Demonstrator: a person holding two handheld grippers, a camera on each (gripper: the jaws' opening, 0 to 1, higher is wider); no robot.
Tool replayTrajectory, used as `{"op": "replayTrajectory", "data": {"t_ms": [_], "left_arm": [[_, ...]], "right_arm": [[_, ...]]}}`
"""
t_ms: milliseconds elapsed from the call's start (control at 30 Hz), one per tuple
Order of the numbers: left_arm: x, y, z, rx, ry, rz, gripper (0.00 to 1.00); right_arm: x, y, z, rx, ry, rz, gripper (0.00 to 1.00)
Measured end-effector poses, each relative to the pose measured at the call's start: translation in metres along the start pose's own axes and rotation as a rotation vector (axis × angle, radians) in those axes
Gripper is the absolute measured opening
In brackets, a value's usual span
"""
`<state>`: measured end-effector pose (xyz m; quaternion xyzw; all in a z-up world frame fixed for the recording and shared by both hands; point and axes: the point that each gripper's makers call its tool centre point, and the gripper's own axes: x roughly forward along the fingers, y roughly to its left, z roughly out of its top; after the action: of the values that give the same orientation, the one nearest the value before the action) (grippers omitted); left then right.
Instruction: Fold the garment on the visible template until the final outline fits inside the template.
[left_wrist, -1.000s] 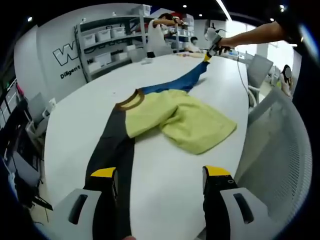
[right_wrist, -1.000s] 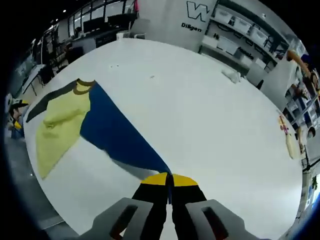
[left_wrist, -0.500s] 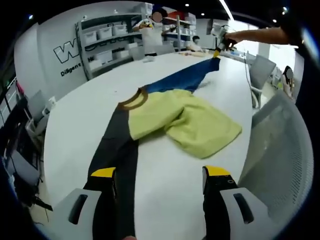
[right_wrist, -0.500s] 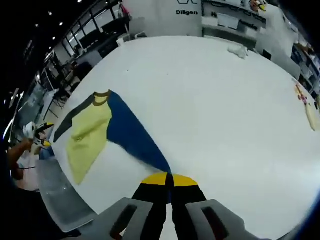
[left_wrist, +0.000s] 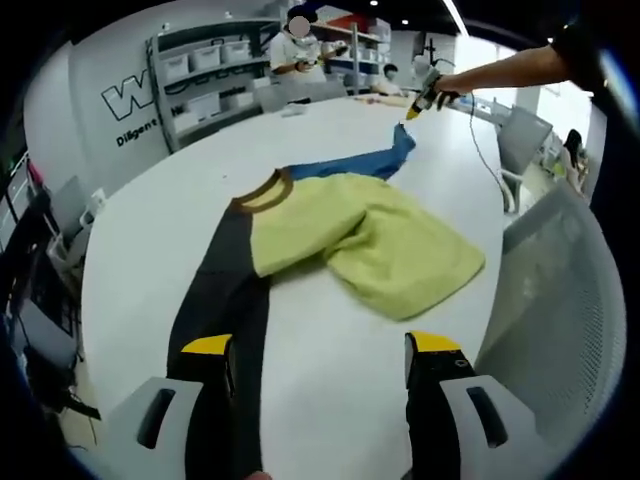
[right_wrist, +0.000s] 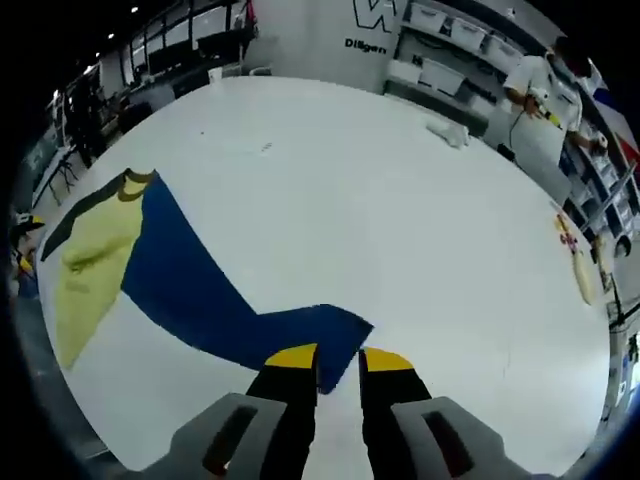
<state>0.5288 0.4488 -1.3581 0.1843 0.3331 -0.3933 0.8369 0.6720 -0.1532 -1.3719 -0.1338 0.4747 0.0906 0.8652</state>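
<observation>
The right gripper (right_wrist: 328, 355) has let go of the blue sleeve (right_wrist: 215, 295), jaws now parted; the yellow, blue and charcoal long-sleeved shirt (left_wrist: 360, 235) lies spread on the white table (right_wrist: 400, 230). The left gripper (left_wrist: 320, 345) gapes wide over the charcoal sleeve (left_wrist: 225, 300).

Your garment's colours on the white bench

Your garment (left_wrist: 350, 230) has a yellow-green body, one blue sleeve, one dark grey sleeve and a brown collar; the bench (right_wrist: 400, 230) is plain white, and your tongs (left_wrist: 322, 350) are black with yellow tips.
</observation>
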Motion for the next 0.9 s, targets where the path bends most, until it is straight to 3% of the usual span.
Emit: {"op": "replayTrajectory", "data": {"t_ms": [100, 233, 433, 600, 767, 833, 900], "left_arm": [[0.003, 0.002, 0.001, 0.001, 0.004, -0.004, 0.65], [0.007, 0.001, 0.003, -0.003, 0.002, -0.009, 0.65], [0.008, -0.003, -0.001, -0.001, 0.014, -0.02, 0.65], [0.004, 0.0, -0.006, -0.013, 0.025, -0.013, 0.65], [0.003, 0.001, -0.01, -0.024, 0.032, -0.007, 0.65], [0.004, 0.002, -0.011, -0.032, 0.033, -0.005, 0.65], [0.006, 0.001, -0.011, -0.034, 0.031, -0.008, 0.65]], "right_arm": [[0.008, 0.003, -0.017, -0.001, 0.025, 0.017, 0.08], [0.018, 0.025, -0.041, -0.023, 0.043, 0.077, 0.11], [0.033, 0.04, -0.043, -0.028, 0.009, 0.098, 0.15], [0.042, 0.05, -0.053, -0.02, 0.053, 0.124, 0.18], [0.042, 0.049, -0.053, 0.014, 0.044, 0.14, 0.17], [0.037, 0.054, -0.057, 0.011, 0.057, 0.162, 0.18], [0.03, 0.058, -0.067, 0.037, 0.117, 0.201, 0.17]]}}
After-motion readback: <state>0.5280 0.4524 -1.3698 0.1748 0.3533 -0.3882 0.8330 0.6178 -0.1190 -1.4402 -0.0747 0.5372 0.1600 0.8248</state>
